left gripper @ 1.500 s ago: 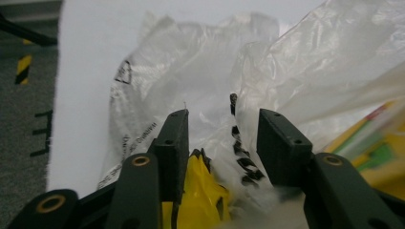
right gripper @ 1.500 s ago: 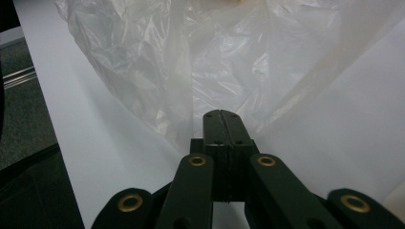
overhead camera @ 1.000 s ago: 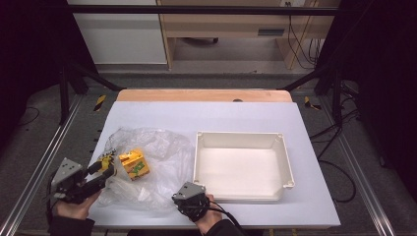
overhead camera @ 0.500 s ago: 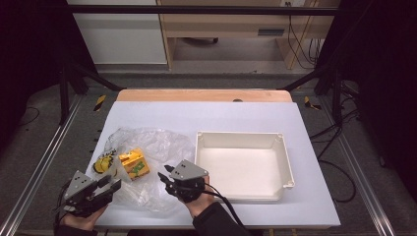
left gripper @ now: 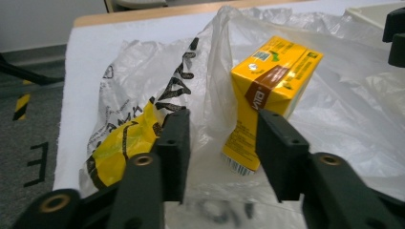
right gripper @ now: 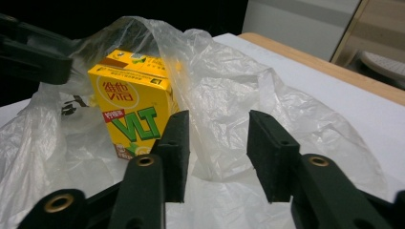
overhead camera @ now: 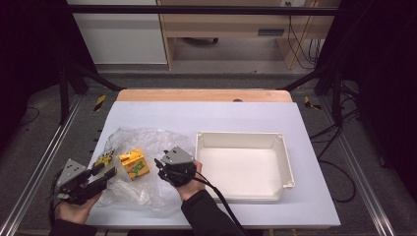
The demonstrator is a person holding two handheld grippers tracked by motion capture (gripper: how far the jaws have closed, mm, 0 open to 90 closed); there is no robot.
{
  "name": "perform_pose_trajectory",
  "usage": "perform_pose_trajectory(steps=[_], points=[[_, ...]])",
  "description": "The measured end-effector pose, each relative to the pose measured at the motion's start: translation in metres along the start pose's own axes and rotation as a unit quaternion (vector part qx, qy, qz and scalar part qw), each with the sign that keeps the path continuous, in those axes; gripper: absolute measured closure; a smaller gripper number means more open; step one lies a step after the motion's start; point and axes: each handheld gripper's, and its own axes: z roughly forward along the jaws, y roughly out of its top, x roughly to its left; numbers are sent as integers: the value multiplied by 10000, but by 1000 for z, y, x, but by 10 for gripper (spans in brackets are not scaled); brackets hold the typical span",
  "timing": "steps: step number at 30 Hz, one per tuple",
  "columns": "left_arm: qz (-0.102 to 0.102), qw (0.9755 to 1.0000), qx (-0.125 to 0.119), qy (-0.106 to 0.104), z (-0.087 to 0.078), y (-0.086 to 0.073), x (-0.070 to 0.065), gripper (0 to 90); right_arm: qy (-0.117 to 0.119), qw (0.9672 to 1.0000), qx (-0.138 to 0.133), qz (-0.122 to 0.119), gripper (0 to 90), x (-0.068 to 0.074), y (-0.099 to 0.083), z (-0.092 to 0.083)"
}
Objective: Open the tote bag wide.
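Note:
A yellow drink carton [overhead camera: 134, 163] stands on a crumpled clear plastic bag [overhead camera: 147, 142] with yellow and black print at the table's front left. My left gripper [overhead camera: 109, 173] lies at the bag's left edge, pointing at the carton. Its jaws have just been closing. They stand open [left gripper: 222, 121] around a raised fold of the bag [left gripper: 143, 81], just short of the carton [left gripper: 270, 81]. My right gripper [overhead camera: 160, 168] hovers right of the carton. Its jaws have just been opening and now stand open [right gripper: 217, 119] over loose film [right gripper: 229, 95], beside the carton [right gripper: 131, 109].
A white rectangular tray [overhead camera: 240, 134] sits right of the bag, close to my right hand. Beyond the bag and tray lies bare white tabletop up to a wooden strip [overhead camera: 201, 95] at the far edge. Black frame rails run along both sides.
My right gripper rose from the table's front edge and moved forward over the bag toward the carton, its jaws parting. The left gripper drew back from the carton and stays at the bag's left edge.

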Motion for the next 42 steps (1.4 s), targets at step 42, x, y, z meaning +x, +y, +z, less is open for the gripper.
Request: perform_pose_trajectory(steps=[42], points=[[284, 9907, 1328, 60, 58, -19, 16, 893, -340, 9877, 1519, -130, 896, 29, -51, 32]])
